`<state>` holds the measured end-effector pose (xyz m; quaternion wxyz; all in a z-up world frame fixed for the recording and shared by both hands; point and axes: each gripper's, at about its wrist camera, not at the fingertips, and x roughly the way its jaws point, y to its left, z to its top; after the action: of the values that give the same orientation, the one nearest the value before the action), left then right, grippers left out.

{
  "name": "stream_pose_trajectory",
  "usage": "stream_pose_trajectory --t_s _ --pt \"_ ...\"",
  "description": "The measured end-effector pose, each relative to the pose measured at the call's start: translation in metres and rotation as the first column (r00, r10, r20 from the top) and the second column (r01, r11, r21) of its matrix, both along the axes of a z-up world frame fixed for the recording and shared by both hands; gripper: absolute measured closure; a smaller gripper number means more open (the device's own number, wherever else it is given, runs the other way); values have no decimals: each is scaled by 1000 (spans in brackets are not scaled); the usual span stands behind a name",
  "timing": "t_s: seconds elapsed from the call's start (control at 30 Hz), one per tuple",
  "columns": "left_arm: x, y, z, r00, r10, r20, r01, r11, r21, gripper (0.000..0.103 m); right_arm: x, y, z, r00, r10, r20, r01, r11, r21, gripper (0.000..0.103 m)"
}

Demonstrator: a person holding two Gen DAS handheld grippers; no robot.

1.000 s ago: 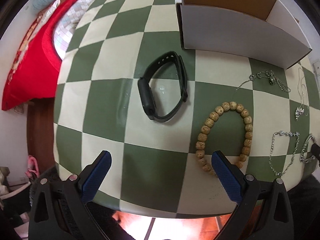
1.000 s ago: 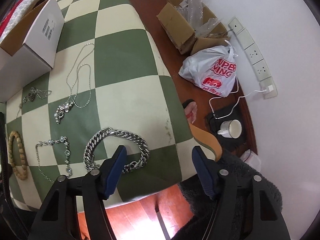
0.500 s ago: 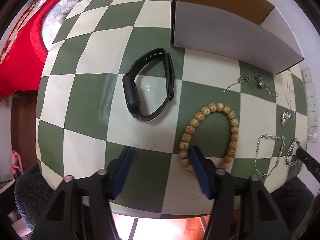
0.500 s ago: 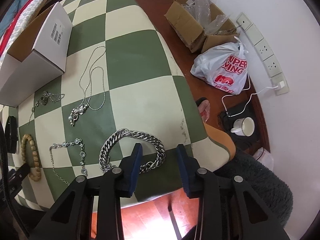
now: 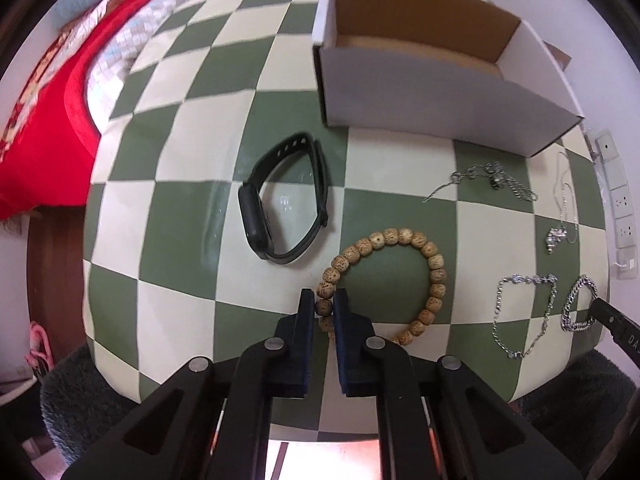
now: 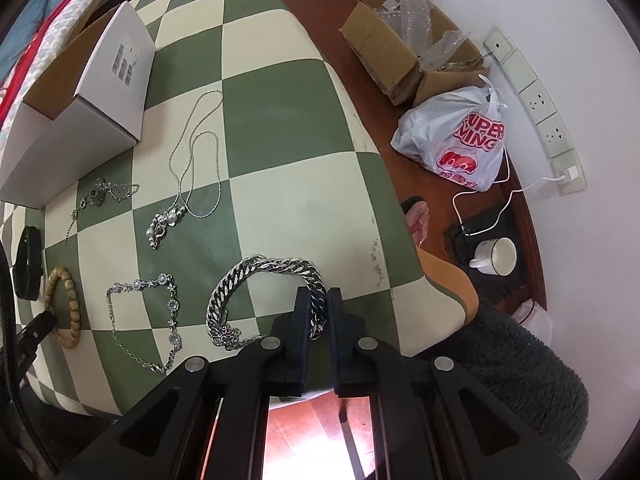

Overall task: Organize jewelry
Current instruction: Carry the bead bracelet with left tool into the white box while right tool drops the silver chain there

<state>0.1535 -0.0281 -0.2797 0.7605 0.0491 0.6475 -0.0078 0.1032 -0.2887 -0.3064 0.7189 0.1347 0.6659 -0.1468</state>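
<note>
While we look through the left wrist camera, we find the left gripper (image 5: 324, 307) clamped on the wooden bead bracelet (image 5: 386, 282), its jaws pinching only one or two beads at the near left of the loop; the rest of the loop lies flat on the checkered tablecloth (image 5: 180, 208). We judge the main risk here to be slippage: round beads on a stretch cord can roll out of flat pads, and a hasty lift may let the loop swing and drop. The black smartwatch (image 5: 286, 204) lies just beside the beads and could be dragged if the bracelet is pulled sideways rather than raised. The open white box (image 5: 440, 100), the likely destination, stands farther back; its front wall could catch a dangling loop carried too low. Through the right wrist camera, we see the right gripper (image 6: 319, 308) closed on the heavy silver chain bracelet (image 6: 256, 300) at its near right links. We expect the free part to hang once lifted, and it may snag the crystal-link chain (image 6: 152, 316) lying just beside it. The pendant necklace (image 6: 192, 172) lies farther off and looks safe.
</note>
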Motion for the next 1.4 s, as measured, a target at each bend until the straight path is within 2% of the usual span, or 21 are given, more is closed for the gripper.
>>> stream_pose_trajectory --t_s 0.27,0.57,0.87,1.07,1.23,1.4 --pt "3 -10 44 997 -22 68 23 1000 -20 96 -9 1 29 997 -32 77 29 998 48 95" --pt "-4 -15 85 989 -16 148 22 999 -36 96 -2 14 81 983 -8 185 -5 998 68 95" --pt "9 -18 126 977 -15 214 21 999 -27 97 17 25 123 963 47 267 -66 996 59 95" --pt "38 -24 158 970 -26 242 43 997 -66 96 44 44 157 938 106 330 -133 989 60 95" --pt "79 -26 180 969 -30 244 61 991 -120 96 79 63 191 908 165 386 -196 980 42 95" --pt "125 -23 170 984 -15 179 46 984 -171 97 126 80 205 894 215 394 -249 968 39 95"
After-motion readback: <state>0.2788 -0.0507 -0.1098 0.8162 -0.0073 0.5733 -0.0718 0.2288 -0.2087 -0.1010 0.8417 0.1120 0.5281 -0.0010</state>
